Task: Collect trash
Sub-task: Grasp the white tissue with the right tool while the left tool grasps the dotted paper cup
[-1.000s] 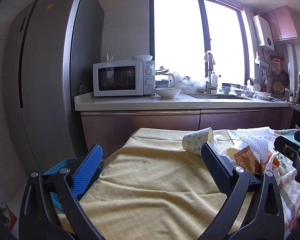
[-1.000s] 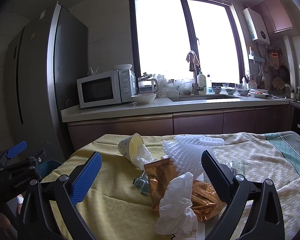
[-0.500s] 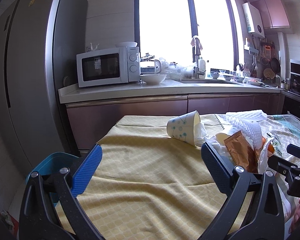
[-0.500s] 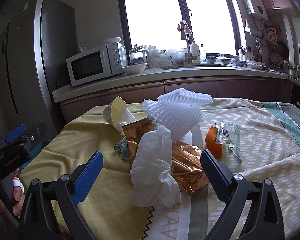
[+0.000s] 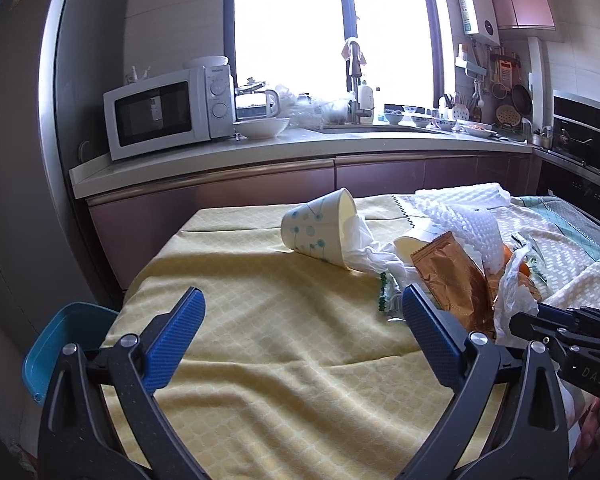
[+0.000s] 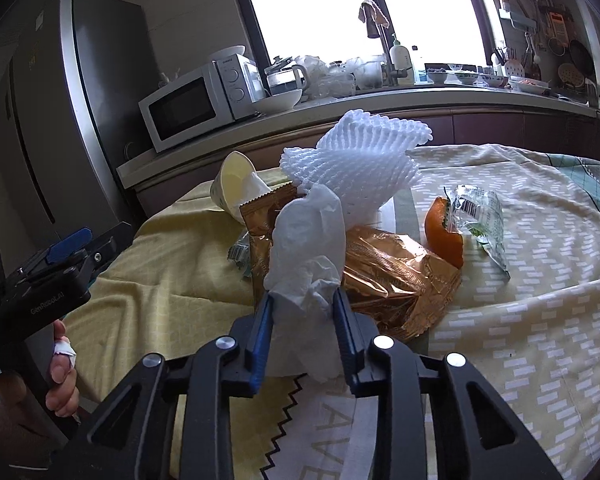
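A heap of trash lies on the cloth-covered table: a crumpled white tissue [image 6: 308,248], a copper foil bag [image 6: 396,276], white foam netting [image 6: 356,164], a tipped paper cup [image 5: 320,232], orange peel [image 6: 444,232] and a clear wrapper [image 6: 480,216]. My right gripper [image 6: 303,300] is shut on the lower end of the white tissue, at the heap's near side. My left gripper [image 5: 300,312] is open and empty above the yellow cloth [image 5: 260,320], left of the heap. The right gripper also shows in the left wrist view [image 5: 560,332].
A blue bin [image 5: 60,344] stands on the floor off the table's left edge. Behind the table runs a counter [image 5: 300,148] with a microwave [image 5: 164,112], bowl and sink. A grey fridge [image 6: 80,120] is at left.
My right gripper moved forward and down and closed on the white tissue. My left gripper moved right and closer to the table, still open.
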{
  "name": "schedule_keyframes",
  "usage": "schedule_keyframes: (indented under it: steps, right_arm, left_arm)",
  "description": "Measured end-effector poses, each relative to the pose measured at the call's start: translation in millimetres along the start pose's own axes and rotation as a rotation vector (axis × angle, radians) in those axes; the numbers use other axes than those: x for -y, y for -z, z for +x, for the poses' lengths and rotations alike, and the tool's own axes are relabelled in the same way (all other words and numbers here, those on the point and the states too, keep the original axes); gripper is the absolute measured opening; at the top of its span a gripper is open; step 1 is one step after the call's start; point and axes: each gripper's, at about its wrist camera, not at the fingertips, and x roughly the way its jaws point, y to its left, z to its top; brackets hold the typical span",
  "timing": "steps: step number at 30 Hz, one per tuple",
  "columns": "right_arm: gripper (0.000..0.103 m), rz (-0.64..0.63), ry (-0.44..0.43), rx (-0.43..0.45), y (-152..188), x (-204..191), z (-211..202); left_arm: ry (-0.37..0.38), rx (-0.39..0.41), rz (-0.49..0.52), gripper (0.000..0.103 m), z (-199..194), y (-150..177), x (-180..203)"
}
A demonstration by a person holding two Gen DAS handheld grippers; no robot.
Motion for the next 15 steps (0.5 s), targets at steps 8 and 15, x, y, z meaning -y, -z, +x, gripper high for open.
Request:
schedule_keyframes:
  steps: [8, 15]
  right_arm:
    - [0.018, 0.014, -0.055, 0.040, -8.2, 11.1, -14.8]
    - [0.018, 0.007, -0.091, 0.080, -16.7, 9.0, -18.6]
  left_arm:
    - [0.038, -0.070, 0.021, 0.082, 43.0, -13.1, 11.1]
    - [-0.017, -0.144, 0.072, 0.074, 99.5, -39.0, 18.5]
